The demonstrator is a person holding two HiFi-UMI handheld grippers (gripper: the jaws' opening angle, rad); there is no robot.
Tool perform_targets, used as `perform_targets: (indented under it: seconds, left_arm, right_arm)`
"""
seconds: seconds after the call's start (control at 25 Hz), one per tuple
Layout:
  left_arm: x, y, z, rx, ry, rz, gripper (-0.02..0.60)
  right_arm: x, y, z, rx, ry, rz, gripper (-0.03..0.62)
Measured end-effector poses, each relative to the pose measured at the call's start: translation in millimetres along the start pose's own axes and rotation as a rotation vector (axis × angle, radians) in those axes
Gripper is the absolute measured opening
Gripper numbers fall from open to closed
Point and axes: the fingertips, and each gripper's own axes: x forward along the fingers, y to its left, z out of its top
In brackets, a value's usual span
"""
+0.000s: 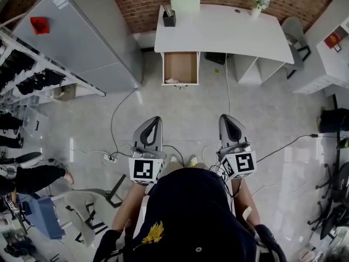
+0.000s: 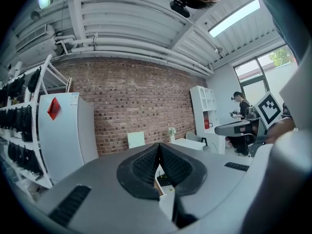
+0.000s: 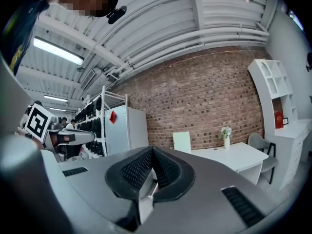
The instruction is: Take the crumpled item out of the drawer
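Observation:
The open wooden drawer (image 1: pixel 164 67) sticks out from the front of the white desk (image 1: pixel 229 31) at the far side of the floor. A pale crumpled item (image 1: pixel 172 81) lies at the drawer's near edge. My left gripper (image 1: pixel 155 119) and right gripper (image 1: pixel 225 117) are held side by side well short of the desk, both pointing towards it. In the left gripper view the left gripper (image 2: pixel 159 147) has its pads together with nothing between them. The right gripper (image 3: pixel 152 152) looks the same in its own view, pads closed and empty.
A grey cabinet (image 1: pixel 82 31) and shoe racks (image 1: pixel 27 75) line the left. Cables and a power strip (image 1: pixel 110 158) lie on the floor near my left gripper. A black pen holder (image 1: pixel 169 18) and a flower vase (image 1: pixel 258 4) stand on the desk. A person (image 1: pixel 27 173) sits at left.

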Motion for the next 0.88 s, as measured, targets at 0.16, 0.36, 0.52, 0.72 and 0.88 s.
perform_targets:
  seconds: [0.16,0.36,0.52,0.72,0.88]
  left_arm:
    - [18.3,-17.6,11.5,0.005,-0.017,-0.011,0.017]
    - [35.7,-9.4,3.0,0.002,0.007,-0.015,0.017]
    - [63.8,15.5,-10.2,-0.017,0.018,0.002,0.017]
    - [117.4,63.5,-41.1,-0.008,0.032,-0.012,0.017]
    - [174.8,111.2,-52.4,-0.017,0.021,-0.036,0.017]
  right_arm:
    - [0.1,-22.7,-3.1,0.022,-0.001,-0.015,0.025]
    - [19.6,-33.3,-8.2,0.032,0.01,-0.019,0.025]
    - [50.6,-44.0,-17.8,0.037,0.043,-0.025,0.025]
    - [113.2,-56.5,-18.3,-0.008,0.056,-0.043,0.025]
    - [175.5,-78.9,-10.4,-0.024,0.048,-0.095,0.025]
